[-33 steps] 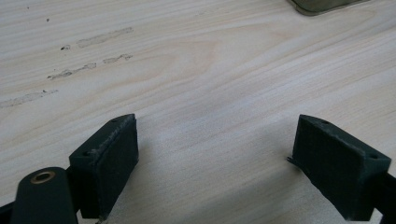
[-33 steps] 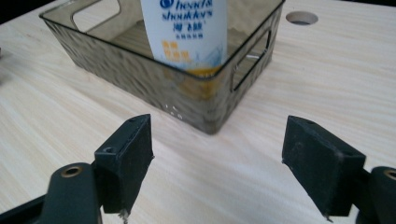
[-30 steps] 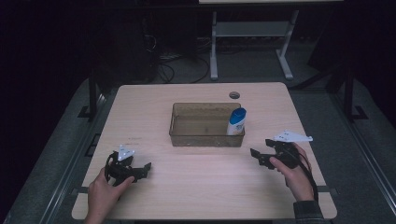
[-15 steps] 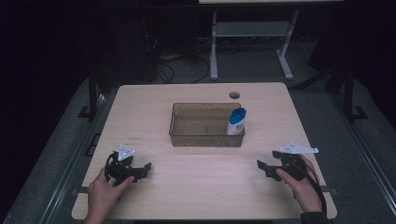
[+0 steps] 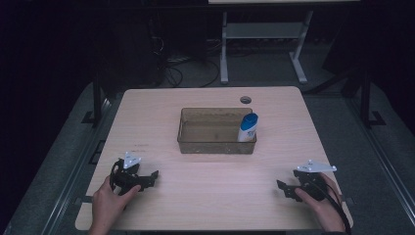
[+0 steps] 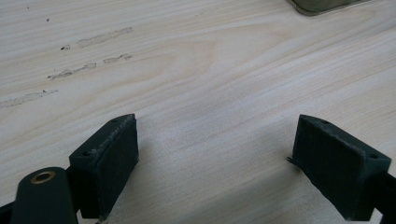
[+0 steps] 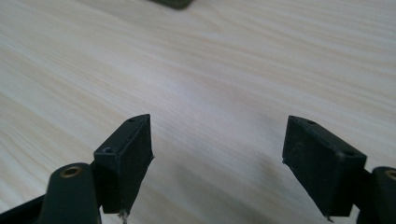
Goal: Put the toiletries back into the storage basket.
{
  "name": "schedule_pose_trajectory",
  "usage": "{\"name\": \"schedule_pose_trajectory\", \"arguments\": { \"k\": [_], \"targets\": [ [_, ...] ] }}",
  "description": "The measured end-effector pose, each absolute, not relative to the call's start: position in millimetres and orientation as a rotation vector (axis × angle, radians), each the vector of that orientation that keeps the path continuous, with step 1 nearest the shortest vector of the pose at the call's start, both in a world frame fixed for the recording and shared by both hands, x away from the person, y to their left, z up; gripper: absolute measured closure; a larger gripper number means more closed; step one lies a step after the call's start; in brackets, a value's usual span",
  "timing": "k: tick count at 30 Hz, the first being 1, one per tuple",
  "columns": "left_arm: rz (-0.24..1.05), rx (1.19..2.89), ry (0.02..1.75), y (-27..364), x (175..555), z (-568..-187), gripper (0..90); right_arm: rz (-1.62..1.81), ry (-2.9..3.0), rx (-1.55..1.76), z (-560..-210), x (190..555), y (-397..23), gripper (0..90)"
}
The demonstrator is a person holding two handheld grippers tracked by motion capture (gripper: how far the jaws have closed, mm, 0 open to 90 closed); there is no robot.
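Right gripper [image 5: 285,188] has backed further off from the clear bin [image 5: 217,145]; left gripper [image 5: 150,177] hasn't budged, both wide open, empty.

No legible text or labels.

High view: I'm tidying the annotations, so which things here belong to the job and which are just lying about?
Part of the job:
- bottle, upright in the tray's right end
- tray
- left tongs, open
- right tongs, open

Just about:
- table
- stand legs behind
- floor cables
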State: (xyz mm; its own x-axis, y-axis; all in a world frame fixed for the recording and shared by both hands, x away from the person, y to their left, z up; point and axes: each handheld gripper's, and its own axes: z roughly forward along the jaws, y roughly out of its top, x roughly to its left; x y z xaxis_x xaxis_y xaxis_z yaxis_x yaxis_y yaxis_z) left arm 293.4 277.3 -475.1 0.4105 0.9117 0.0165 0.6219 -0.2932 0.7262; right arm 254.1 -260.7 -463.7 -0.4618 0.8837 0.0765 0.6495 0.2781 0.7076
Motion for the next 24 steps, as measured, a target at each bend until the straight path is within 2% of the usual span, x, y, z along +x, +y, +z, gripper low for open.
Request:
{"name": "schedule_pose_trajectory", "arguments": {
  "k": [13,24],
  "targets": [
    [0.578,2.024,1.299,277,293,-475,13.2,0.933,2.196,1.421,-476,239,-278,22.1],
    [0.580,2.024,1.303,277,293,-475,12.6,0.948,2.167,1.386,-481,237,-280,14.5]
  ]
}}
